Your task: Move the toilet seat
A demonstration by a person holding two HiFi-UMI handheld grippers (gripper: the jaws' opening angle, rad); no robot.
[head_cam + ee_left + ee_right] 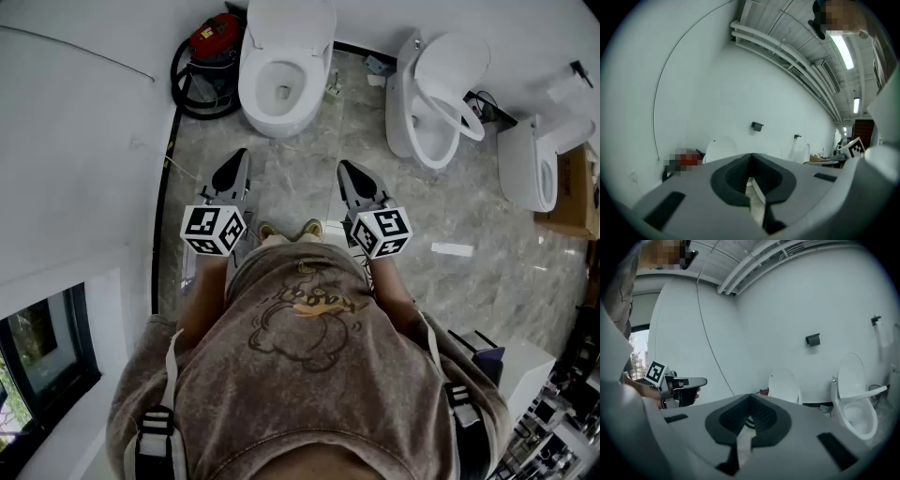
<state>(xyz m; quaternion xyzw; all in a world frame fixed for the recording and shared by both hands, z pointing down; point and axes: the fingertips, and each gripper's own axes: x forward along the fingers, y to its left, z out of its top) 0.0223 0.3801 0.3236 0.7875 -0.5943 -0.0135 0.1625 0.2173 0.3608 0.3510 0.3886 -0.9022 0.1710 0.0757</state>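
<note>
Three white toilets stand along the far wall. The left toilet has its lid up against the wall. On the middle toilet the seat ring hangs partly raised over the bowl; the right gripper view shows the same seat ring sticking out level. My left gripper and right gripper are held side by side in front of my body, well short of the toilets. Both are shut with nothing between the jaws. Neither left gripper nor right gripper touches anything.
A red vacuum cleaner with a black hose sits in the left corner by the first toilet. A third toilet and a cardboard box are at the right. White wall on the left, marble floor ahead.
</note>
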